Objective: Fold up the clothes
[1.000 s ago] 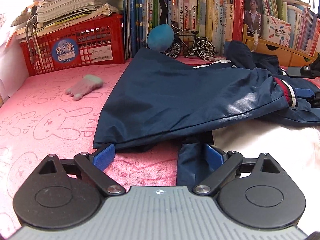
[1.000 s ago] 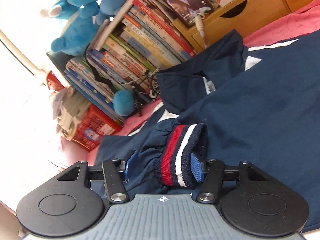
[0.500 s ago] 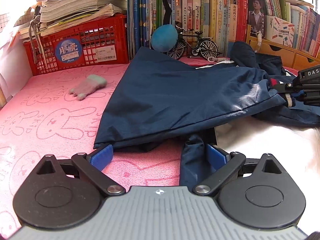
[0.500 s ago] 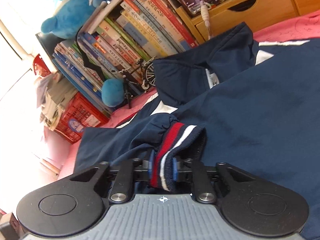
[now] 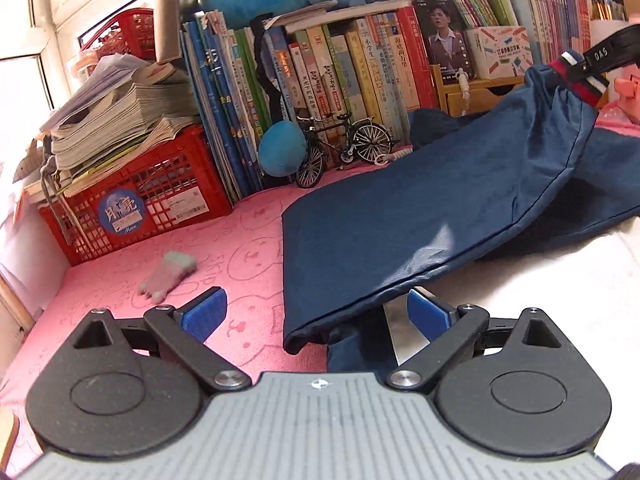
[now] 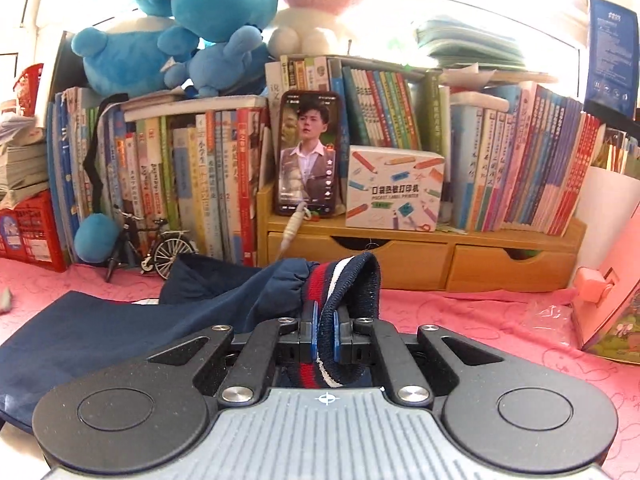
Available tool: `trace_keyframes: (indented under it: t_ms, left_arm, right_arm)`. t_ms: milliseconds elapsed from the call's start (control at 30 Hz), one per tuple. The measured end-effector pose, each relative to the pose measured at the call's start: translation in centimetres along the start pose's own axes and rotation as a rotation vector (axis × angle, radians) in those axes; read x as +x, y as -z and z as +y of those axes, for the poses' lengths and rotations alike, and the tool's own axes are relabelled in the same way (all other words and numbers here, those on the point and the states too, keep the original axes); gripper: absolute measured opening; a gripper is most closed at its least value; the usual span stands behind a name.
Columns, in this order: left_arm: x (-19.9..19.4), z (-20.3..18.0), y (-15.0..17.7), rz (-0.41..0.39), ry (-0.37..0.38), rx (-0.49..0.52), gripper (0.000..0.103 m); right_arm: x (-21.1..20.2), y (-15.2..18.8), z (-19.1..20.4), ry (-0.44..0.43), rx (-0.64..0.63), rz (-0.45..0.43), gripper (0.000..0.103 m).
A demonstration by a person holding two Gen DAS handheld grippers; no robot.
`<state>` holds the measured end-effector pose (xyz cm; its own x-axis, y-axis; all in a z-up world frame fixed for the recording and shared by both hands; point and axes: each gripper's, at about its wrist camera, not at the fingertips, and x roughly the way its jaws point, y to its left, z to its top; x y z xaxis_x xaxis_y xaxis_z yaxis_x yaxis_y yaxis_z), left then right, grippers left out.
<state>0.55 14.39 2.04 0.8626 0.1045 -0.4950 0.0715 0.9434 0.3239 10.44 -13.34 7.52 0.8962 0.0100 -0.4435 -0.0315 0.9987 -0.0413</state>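
A navy jacket (image 5: pixel 420 224) lies on the pink rabbit-print cloth (image 5: pixel 168 248). Its sleeve rises to the upper right, where the striped red, white and navy cuff (image 5: pixel 576 76) hangs from my right gripper (image 5: pixel 588 62). In the right wrist view my right gripper (image 6: pixel 324 334) is shut on that cuff (image 6: pixel 344 284), lifted off the jacket body (image 6: pixel 96 332). My left gripper (image 5: pixel 314 312) stands open low over the jacket's near hem, blue pads (image 5: pixel 204 312) wide apart and pressing nothing; a fold of navy cloth (image 5: pixel 352 344) lies between them.
A red crate (image 5: pixel 132 196) stacked with papers stands back left. Books, a model bicycle (image 5: pixel 344 148), a blue ball (image 5: pixel 282 148) and plush toys line the back. A small grey glove (image 5: pixel 168 276) lies on the cloth. Wooden drawers (image 6: pixel 460 260) and a phone (image 6: pixel 308 160) stand behind.
My right gripper closed on the striped cuff, rolled upright and lifted it, pulling the sleeve up. The left gripper rose a little, rolled, and stayed open.
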Motion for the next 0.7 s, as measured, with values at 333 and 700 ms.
trace_keyframes:
  t_ms: [333, 700]
  left_arm:
    - [1.7, 3.1, 2.0, 0.077, -0.057, -0.015, 0.1]
    - [-2.5, 2.3, 2.1, -0.051, -0.085, 0.03, 0.098]
  right_arm:
    - [2.7, 3.2, -2.4, 0.177, -0.105, 0.039, 0.009]
    - [0.8, 5.8, -5.4, 0.105, -0.008, 0.123, 0.01]
